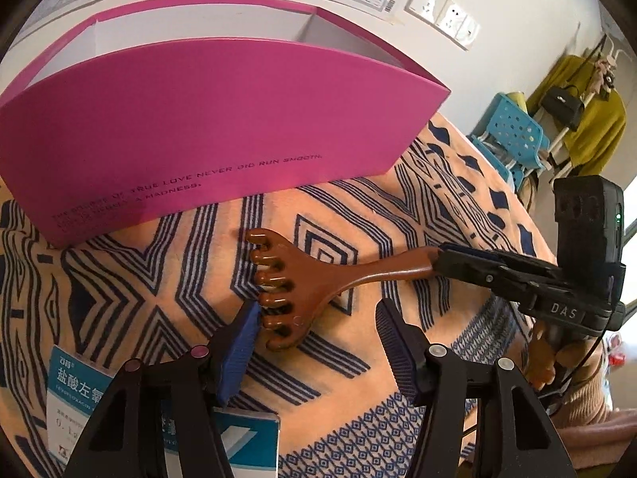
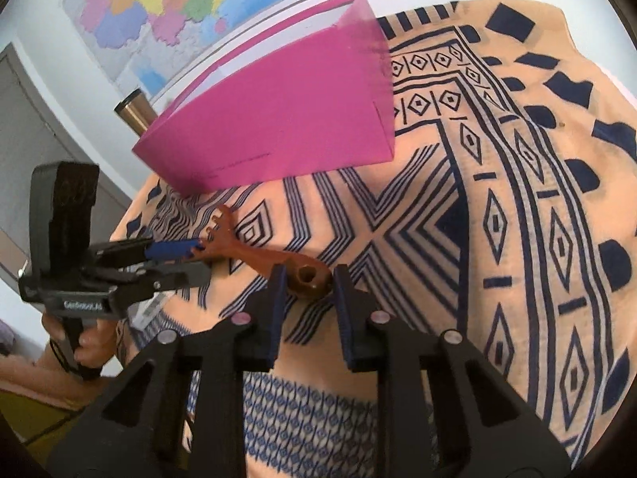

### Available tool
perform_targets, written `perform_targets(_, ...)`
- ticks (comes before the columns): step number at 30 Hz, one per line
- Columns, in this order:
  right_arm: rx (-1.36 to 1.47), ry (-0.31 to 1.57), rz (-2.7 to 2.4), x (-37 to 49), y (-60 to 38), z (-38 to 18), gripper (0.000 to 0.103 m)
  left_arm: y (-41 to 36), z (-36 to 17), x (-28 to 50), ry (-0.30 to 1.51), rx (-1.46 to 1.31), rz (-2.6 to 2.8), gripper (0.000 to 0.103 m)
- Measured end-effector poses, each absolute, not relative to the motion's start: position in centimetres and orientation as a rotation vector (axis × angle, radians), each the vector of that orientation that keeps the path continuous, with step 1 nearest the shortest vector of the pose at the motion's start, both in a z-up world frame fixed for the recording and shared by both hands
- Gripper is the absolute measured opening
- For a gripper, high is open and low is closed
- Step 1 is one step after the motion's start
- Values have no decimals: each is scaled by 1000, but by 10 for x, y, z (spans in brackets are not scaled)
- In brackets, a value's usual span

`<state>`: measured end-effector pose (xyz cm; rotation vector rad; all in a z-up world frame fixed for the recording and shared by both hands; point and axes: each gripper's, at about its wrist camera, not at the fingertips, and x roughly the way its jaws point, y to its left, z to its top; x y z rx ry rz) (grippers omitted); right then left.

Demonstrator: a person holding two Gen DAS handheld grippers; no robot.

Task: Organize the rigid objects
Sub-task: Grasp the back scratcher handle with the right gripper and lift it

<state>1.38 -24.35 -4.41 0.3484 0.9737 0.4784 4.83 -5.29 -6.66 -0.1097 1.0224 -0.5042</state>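
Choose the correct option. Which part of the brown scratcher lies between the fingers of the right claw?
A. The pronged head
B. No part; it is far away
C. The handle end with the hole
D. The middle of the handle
C: in the right wrist view, the holed end of the scratcher sits between the right claw fingers, and its pronged head points away toward the left claw.

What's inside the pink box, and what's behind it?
Inside the pink box, only white inner walls show; its front wall hides the bottom, so any contents cannot be seen. Behind it in the right wrist view stands a metallic cylinder, its lower part covered by the box.
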Motion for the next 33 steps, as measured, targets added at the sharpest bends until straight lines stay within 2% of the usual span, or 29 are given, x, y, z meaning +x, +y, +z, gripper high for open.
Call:
perform_targets(14,406,938,449,19,-248,-38,30,-52,-60,46,1009,-135,-493,56)
perform_targets(33,324,784,510,29,-239,24,30,-36,11,29,824,-126,-484,56)
